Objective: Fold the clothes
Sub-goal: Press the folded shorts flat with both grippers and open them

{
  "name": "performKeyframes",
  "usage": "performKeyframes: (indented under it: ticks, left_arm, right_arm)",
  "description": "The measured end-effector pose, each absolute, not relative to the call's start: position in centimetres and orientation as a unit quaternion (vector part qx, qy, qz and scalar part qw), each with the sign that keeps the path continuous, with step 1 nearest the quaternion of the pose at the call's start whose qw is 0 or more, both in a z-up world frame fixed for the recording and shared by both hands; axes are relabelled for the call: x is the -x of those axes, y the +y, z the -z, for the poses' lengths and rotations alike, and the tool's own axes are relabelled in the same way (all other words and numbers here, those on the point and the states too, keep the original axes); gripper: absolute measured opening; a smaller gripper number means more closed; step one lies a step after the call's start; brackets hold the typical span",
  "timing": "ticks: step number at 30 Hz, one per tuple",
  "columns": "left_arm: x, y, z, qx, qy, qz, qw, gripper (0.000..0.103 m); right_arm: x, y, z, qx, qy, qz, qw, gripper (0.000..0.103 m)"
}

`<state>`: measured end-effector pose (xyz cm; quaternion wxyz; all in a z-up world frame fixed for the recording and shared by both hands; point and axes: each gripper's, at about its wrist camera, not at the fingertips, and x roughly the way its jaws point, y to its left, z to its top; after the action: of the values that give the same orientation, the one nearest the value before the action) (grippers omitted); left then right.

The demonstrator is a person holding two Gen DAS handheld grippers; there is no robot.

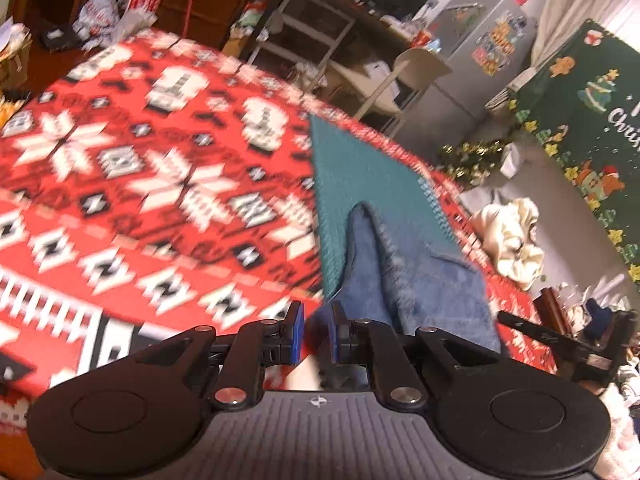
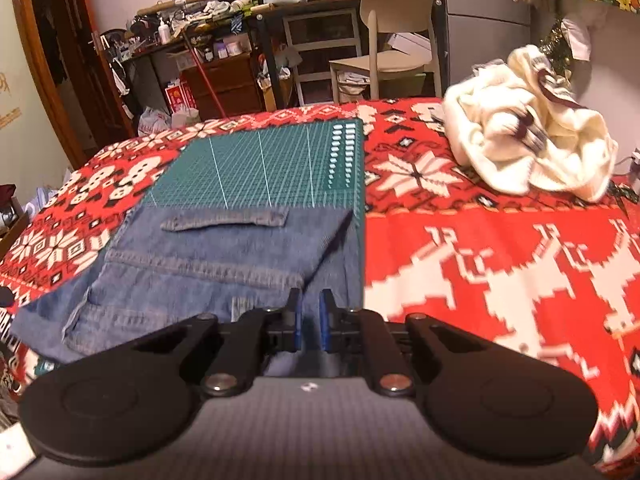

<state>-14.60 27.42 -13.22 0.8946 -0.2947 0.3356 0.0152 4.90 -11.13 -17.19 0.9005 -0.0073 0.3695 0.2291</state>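
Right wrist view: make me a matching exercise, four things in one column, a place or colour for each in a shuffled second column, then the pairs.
Things:
1. denim garment
2. cutting mat
3. cream garment
4. chair

Places or colours:
A. crumpled in a heap on the far right of the red tablecloth
B. pale, standing behind the table
C. blue, spread over the near edge of the green grid
D. green with white grid lines, flat on the tablecloth

Pairs: 1-C, 2-D, 3-A, 4-B
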Motion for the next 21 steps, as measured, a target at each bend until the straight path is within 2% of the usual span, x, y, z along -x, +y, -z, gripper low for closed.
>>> performKeyframes:
  ticks: [9,15,21]
  left_arm:
    - [9.6,23.7,12.5,0.239,0.344,0.03,0.907,0.011]
    - [6.9,21.3,13.3,0.217,0.359,0.055,0.906,0.011]
    - [4.1,18.5,13.2,0.188,0.361,0.078,0.91,0.011]
  right_arm:
    - [-5.6,-10.3,18.3,0.065,0.38,-0.192,0.902,0.009]
    - [-4.7,-11.9,17.0,0.03,0.371,-0.204,0.905,0.012]
    - [-4.4,-8.7,15.5,0.034,0.349,-0.26,0.899,0.014]
